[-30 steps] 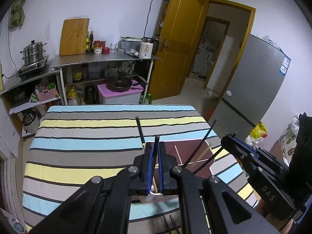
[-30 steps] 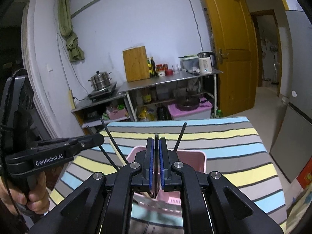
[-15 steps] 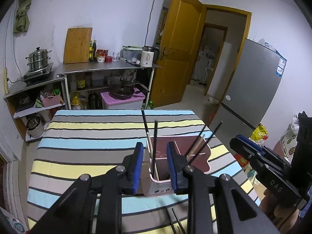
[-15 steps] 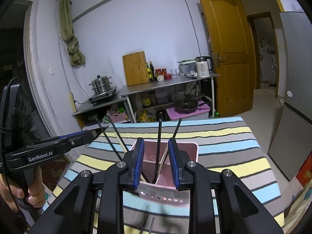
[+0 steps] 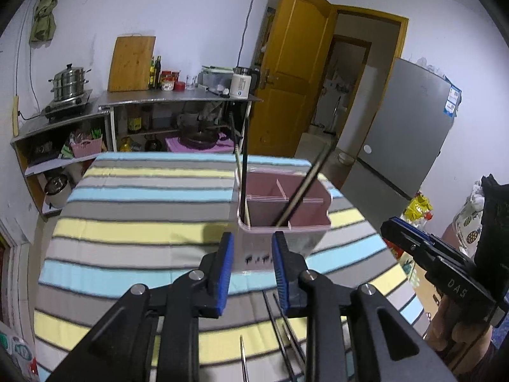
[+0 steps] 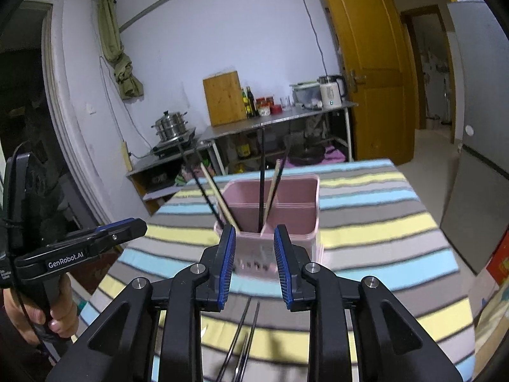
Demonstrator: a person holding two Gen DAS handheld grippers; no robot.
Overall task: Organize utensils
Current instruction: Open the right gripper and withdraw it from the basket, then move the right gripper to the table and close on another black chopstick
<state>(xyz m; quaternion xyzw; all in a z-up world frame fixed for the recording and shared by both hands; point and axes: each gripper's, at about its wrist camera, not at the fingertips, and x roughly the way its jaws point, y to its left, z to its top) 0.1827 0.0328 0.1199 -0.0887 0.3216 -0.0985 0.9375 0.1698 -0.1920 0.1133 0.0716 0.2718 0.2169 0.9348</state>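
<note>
Left wrist view: the left gripper [image 5: 251, 269] was spread open with nothing between its blue pads, just short of the holder's near wall.
Holder: a pink holder [image 5: 313, 227] stood upright on the striped surface [image 5: 133, 210], its inside split by thin dividers.
Left-view sticks: one black chopstick [image 5: 243, 187] rose almost vertical from the near-left corner with a pale chopstick [image 5: 239, 175] beside it; another dark chopstick [image 5: 303, 189] leaned up and to the right across the opening.
Right wrist view: the right gripper [image 6: 254, 265] was likewise open and empty, with the holder [image 6: 310, 219] directly ahead of its tips.
Right-view sticks: a dark pair and a pale one [image 6: 219, 195] leaned out up-left over the rim; a black one [image 6: 261, 178] stood near upright, flanked by a pale one [image 6: 273, 184] tilting slightly right.
Loose chopsticks: several thin ones [image 6: 245, 343] lay on the surface below the right gripper, long axes running toward the holder; similar ones [image 5: 280, 331] lay under the left gripper.
Other gripper: each view showed the opposite gripper held at its edge, left one [image 6: 121, 232], right one [image 5: 400, 232].
</note>
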